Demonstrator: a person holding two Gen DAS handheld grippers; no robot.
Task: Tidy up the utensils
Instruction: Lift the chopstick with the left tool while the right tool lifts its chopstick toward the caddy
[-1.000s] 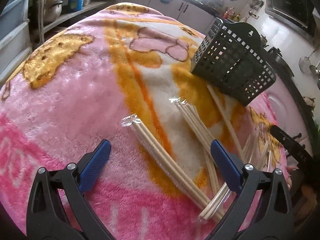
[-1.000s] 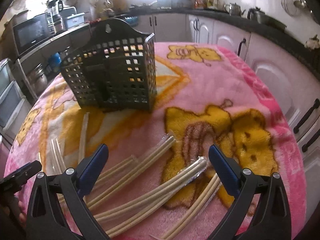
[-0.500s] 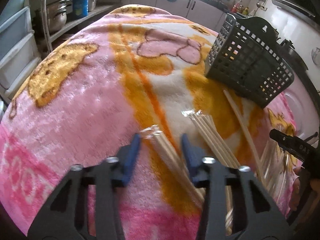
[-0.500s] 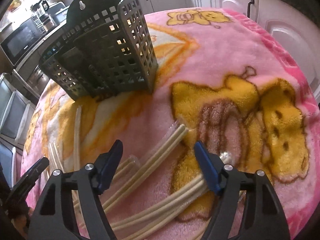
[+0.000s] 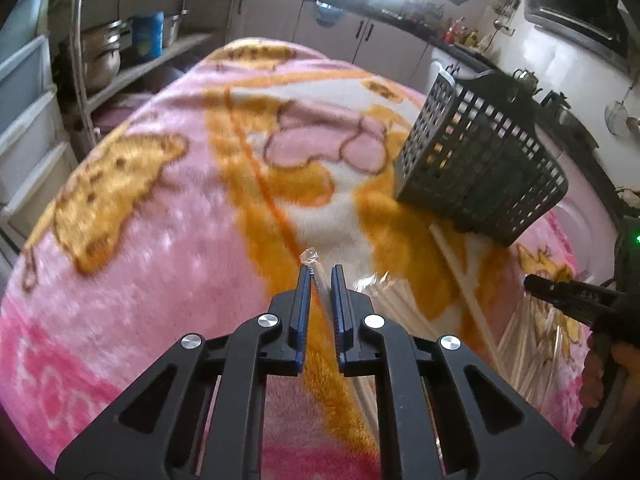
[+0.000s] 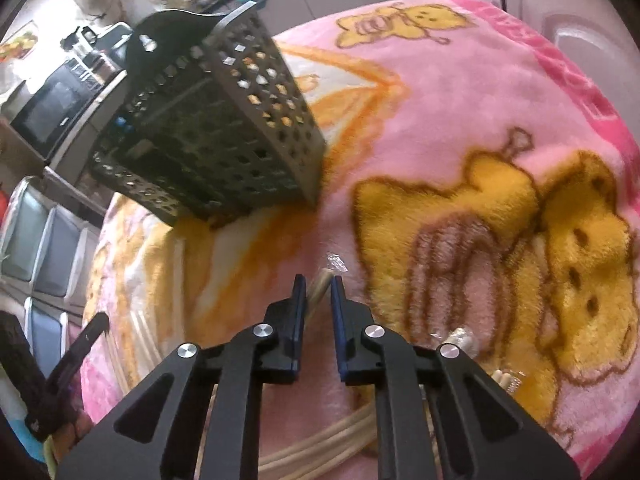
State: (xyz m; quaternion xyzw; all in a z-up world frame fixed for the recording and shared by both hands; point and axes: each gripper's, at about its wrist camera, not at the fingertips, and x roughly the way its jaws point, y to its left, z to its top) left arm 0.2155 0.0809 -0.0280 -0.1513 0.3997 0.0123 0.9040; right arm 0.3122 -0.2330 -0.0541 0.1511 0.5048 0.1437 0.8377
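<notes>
Pink fleece blanket [image 5: 132, 248] is covering the table, and wrapped chopstick pairs are lying across its near half. In the left wrist view, the left gripper [image 5: 320, 276] is pinching a wrapped chopstick pair [image 5: 317, 266], whose crinkled plastic tip is sticking out past the blue pads. In the right wrist view, the right gripper [image 6: 318, 284] is squeezing another wrapped pair [image 6: 320, 286] between its narrowed fingers. Dark grey perforated utensil basket [image 6: 224, 128] is standing tilted in view, towards the table's far side, well apart from both grippers. More wrapped pairs [image 5: 516, 328] are lying near the right edge.
</notes>
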